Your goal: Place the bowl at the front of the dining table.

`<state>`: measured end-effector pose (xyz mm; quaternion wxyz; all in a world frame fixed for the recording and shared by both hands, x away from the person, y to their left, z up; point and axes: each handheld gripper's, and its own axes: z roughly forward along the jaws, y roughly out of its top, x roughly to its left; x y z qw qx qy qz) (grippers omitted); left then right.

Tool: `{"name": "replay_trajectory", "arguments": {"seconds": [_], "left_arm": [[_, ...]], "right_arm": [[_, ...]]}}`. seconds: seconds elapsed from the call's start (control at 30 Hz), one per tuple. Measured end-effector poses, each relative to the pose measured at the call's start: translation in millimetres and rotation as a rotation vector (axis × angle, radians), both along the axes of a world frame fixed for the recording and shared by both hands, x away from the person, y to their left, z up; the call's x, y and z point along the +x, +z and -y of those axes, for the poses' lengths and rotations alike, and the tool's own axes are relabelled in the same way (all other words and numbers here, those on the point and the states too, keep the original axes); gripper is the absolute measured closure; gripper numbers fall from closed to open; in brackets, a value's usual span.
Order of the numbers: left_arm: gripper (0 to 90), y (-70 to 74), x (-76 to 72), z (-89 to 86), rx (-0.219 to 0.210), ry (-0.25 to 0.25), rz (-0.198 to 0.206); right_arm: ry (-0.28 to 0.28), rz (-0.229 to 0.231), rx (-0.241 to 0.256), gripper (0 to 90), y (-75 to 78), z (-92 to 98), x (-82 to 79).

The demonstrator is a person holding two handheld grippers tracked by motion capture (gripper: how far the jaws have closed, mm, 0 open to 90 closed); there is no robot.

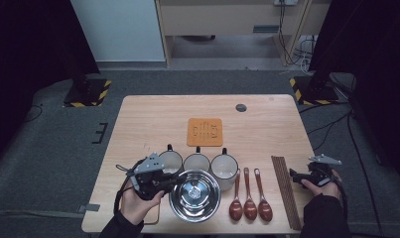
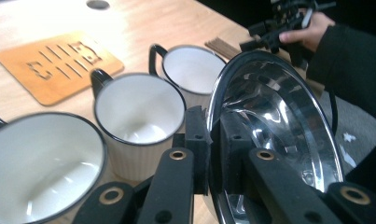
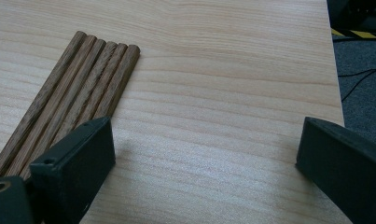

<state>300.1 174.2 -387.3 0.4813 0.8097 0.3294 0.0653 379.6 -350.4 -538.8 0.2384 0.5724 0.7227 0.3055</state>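
Your light wooden table carries: orange slotted mat centre; three white enamel mugs, steel bowl, three brown spoons, dark wooden sticks along the near edge.

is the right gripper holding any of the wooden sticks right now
No, the right gripper has its jaws wide apart over bare table, with the wooden sticks lying beside one jaw.

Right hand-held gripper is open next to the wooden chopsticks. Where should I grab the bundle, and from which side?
Probably across the near half of the wooden chopsticks, coming straight down from above. They lie flat on the table, touching side by side, running away from the person, so open jaws could straddle the row and press the sticks together. The right hand-held gripper sits just right of them and would need to shift left.
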Motion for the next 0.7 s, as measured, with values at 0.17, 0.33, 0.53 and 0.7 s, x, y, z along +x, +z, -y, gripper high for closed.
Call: {"name": "replay_trajectory", "arguments": {"seconds": [0.17, 0.33, 0.53, 0.7], "left_arm": [[83.7, 12.1, 3.4, -3.9, -0.020, 0.013, 0.024], [83.6, 23.1, 10.4, -4.5, -0.030, 0.016, 0.043], [83.7, 36.3, 20.1, -1.9, -0.040, 0.023, 0.060], [83.6, 50.5, 28.5, 0.9, -0.059, 0.026, 0.083]], "right_arm": [[-0.003, -0.001, 0.001, 4.3, 0.0, -0.2, 0.1], [-0.004, -0.001, 0.001, 4.2, 0.0, -0.3, 0.1], [-0.004, -0.001, 0.001, 4.2, 0.0, -0.3, 0.1], [-0.004, -0.001, 0.001, 4.2, 0.0, -0.3, 0.1]]}}
